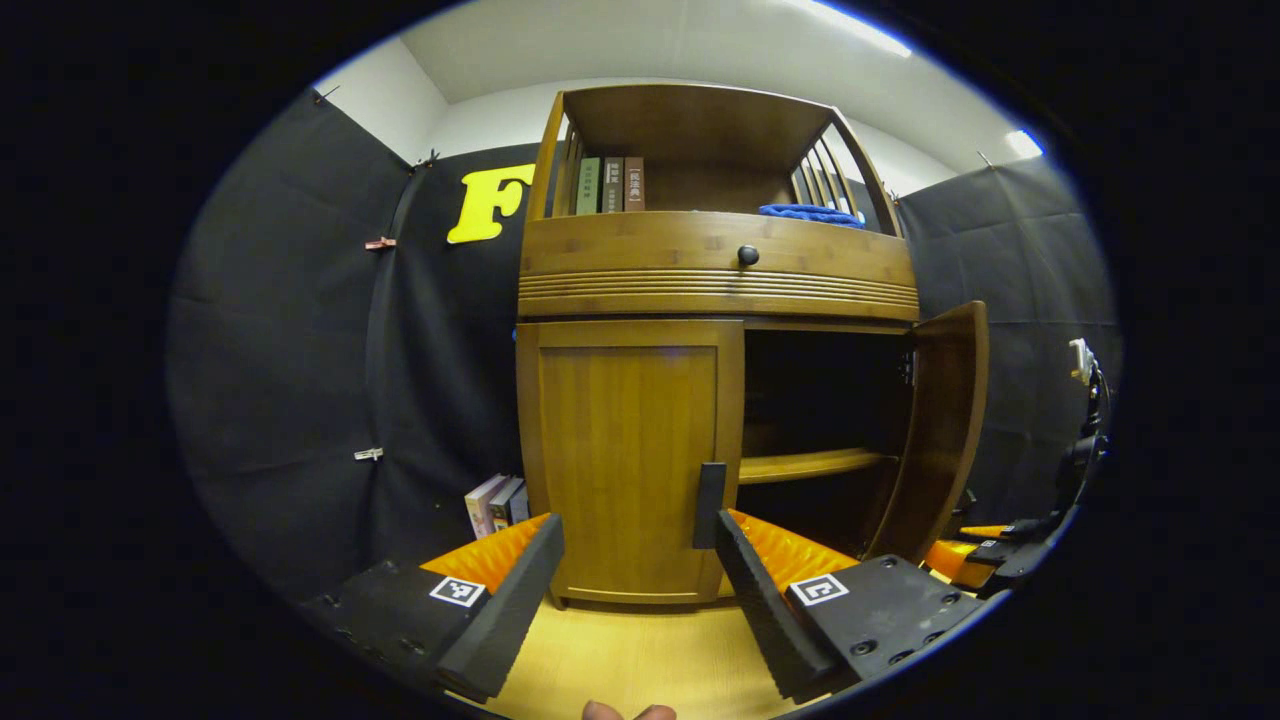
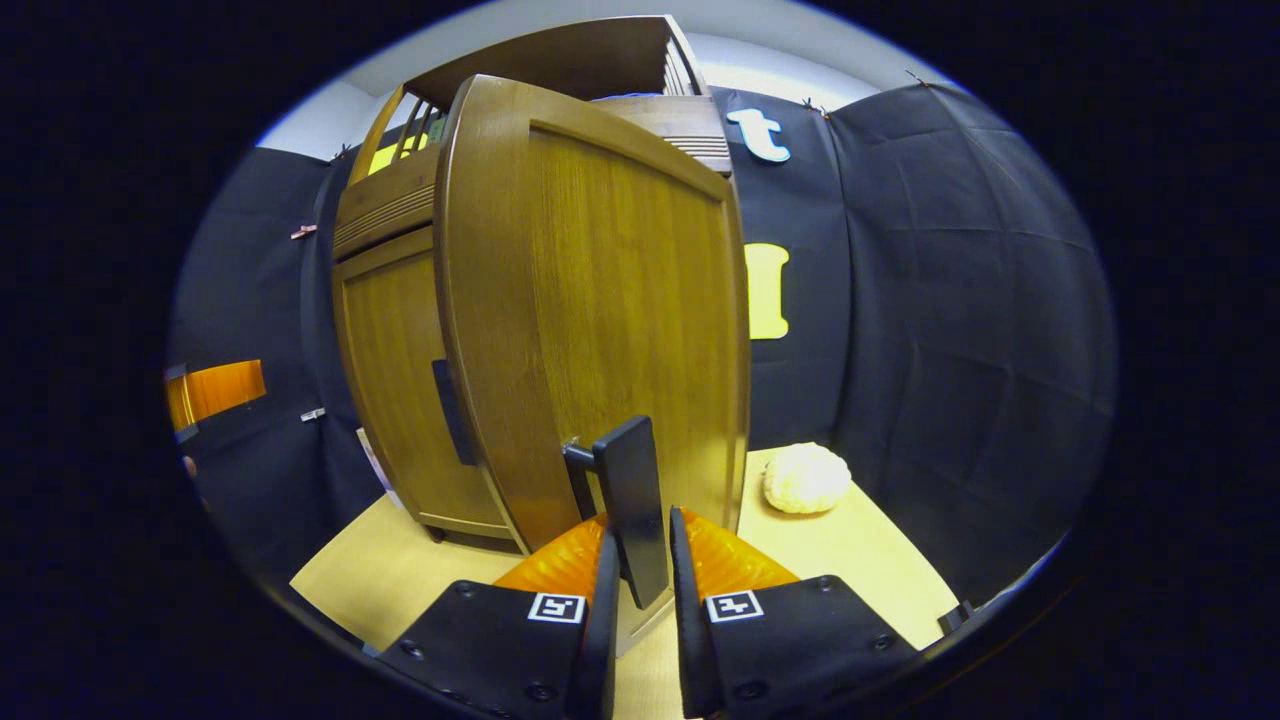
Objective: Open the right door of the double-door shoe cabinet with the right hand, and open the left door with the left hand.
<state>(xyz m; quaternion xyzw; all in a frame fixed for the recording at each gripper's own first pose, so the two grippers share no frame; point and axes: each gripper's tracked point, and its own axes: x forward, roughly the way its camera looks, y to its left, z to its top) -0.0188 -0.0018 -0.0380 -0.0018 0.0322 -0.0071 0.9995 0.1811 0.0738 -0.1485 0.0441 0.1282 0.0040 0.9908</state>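
The wooden shoe cabinet (image 1: 715,265) stands straight ahead in the left gripper view. Its left door (image 1: 625,450) is closed, with a black handle (image 1: 710,505) on its right edge. My left gripper (image 1: 635,550) is open just in front of that door; the handle sits above its right finger (image 1: 755,590), apart from it. The right door (image 1: 940,430) is swung open, showing a dark inside with a shelf (image 1: 810,464). In the right gripper view, my right gripper (image 2: 640,565) is shut on the right door's black handle (image 2: 632,500), with the door panel (image 2: 600,300) close in front.
A drawer with a black knob (image 1: 747,255) sits above the doors. Books (image 1: 610,185) and a blue cloth (image 1: 810,213) lie on the top shelf. More books (image 1: 495,505) lean left of the cabinet. A white woolly ball (image 2: 805,478) rests on the wooden floor (image 2: 860,560), right of the door.
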